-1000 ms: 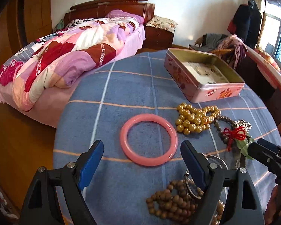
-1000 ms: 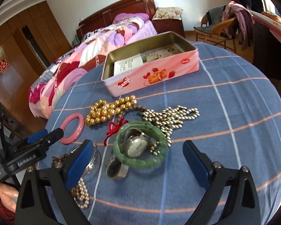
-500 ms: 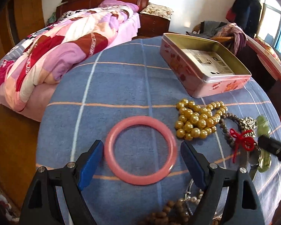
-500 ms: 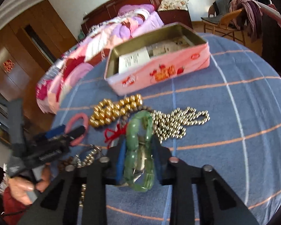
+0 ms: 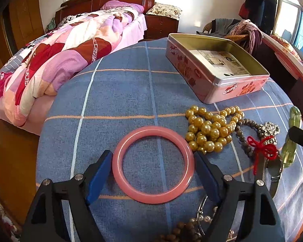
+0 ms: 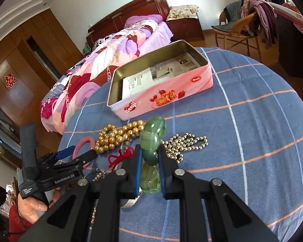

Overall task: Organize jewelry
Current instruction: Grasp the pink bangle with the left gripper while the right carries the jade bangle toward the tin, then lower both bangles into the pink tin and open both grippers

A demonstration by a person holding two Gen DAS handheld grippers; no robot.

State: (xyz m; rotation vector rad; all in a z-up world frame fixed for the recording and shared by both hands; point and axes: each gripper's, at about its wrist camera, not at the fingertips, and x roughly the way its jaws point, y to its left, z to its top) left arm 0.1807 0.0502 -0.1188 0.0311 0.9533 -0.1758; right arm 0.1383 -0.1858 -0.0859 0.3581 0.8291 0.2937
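A pink bangle (image 5: 153, 164) lies flat on the blue checked cloth (image 5: 119, 92). My left gripper (image 5: 153, 157) is open with one finger on each side of the bangle, close to its rim. My right gripper (image 6: 149, 162) is shut on a green bead bracelet (image 6: 151, 139) and holds it on edge above the cloth; the bracelet also shows in the left wrist view (image 5: 293, 139). An open pink tin (image 6: 161, 98) stands behind, with paper inside. Gold beads (image 5: 210, 129), silver beads (image 6: 183, 143) and a red cord (image 5: 262, 149) lie between.
Brown wooden beads (image 5: 179, 234) and a watch (image 5: 274, 167) lie near the front edge. A bed (image 5: 60, 56) stands left of the round table. A chair (image 6: 240, 26) with clothes stands at the back right.
My right gripper closed on the green bracelet and lifted it on edge off the pile. My left gripper moved forward so its fingers straddle the pink bangle.
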